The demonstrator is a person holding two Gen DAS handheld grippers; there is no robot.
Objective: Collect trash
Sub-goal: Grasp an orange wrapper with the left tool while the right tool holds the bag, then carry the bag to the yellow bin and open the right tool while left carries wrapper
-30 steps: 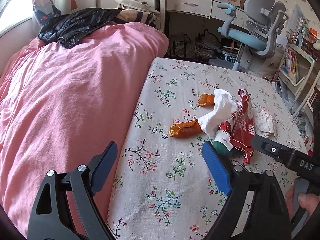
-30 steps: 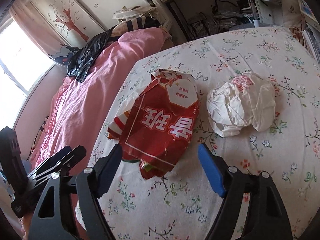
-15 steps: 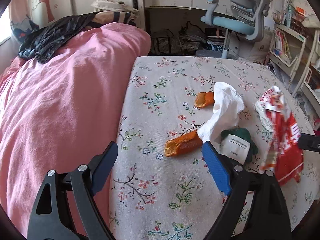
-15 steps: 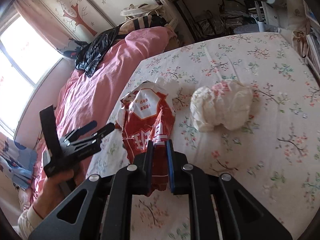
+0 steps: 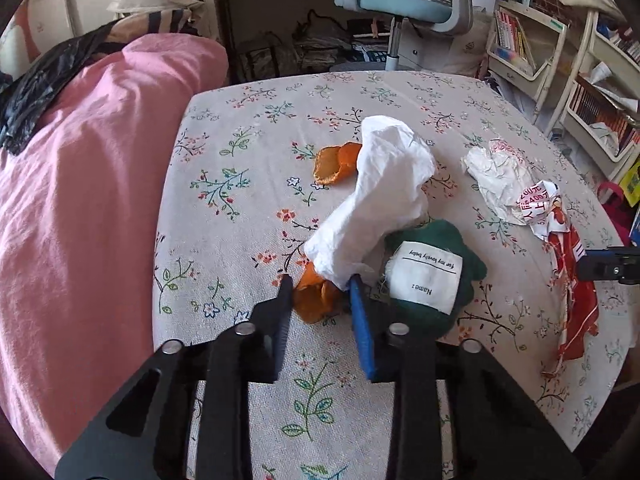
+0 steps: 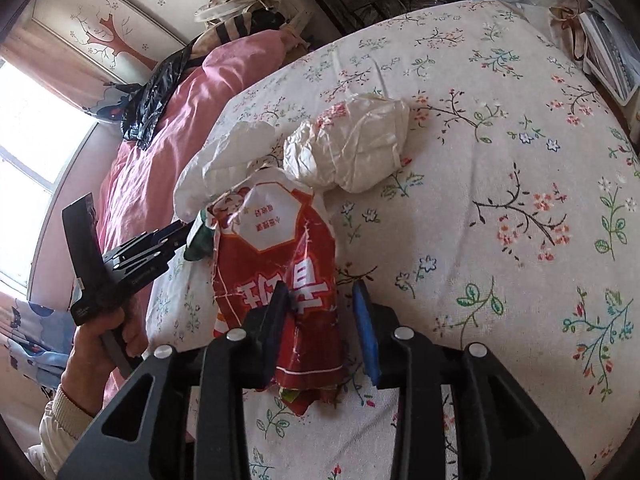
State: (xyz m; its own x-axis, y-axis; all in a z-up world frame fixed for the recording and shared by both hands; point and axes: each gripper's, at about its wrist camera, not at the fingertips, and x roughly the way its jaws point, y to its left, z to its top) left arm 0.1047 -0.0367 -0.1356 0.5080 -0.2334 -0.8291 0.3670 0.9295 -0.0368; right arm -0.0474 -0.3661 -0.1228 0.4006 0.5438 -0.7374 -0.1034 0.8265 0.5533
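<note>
My left gripper (image 5: 320, 292) sits low on the floral bedsheet (image 5: 248, 128), its jaws narrowed around an orange peel (image 5: 314, 298) and the lower tip of a crumpled white tissue (image 5: 376, 204). The peel lies between the fingers and looks pinched, though I cannot tell for sure that both pads are pressing on it. Just right of it a dark green cloth item (image 5: 448, 240) with a white name label (image 5: 428, 276) lies against the tissue. A second orange peel (image 5: 334, 162) rests farther up the sheet, partly tucked behind the tissue's upper end.

My right gripper (image 6: 320, 296) has its jaws partly closed on the lower part of a red snack wrapper (image 6: 280, 248). The left finger presses the foil, while the blue right pad stands a little apart from the wrapper's edge, so the hold looks loose. In the left wrist view the same wrapper (image 5: 568, 280) hangs at the right side of the bed, with the right gripper's tip (image 5: 608, 266) against it.

A crumpled white plastic bag (image 6: 352, 148) with a red print lies on the sheet just beyond the wrapper's top. The pink duvet (image 5: 88, 184) covers the left side of the bed, a black plastic bag (image 6: 154, 96) draped at its far end. A blue office chair (image 5: 408, 0) stands past the foot of the bed, bookshelves (image 5: 560, 52) to the right.
</note>
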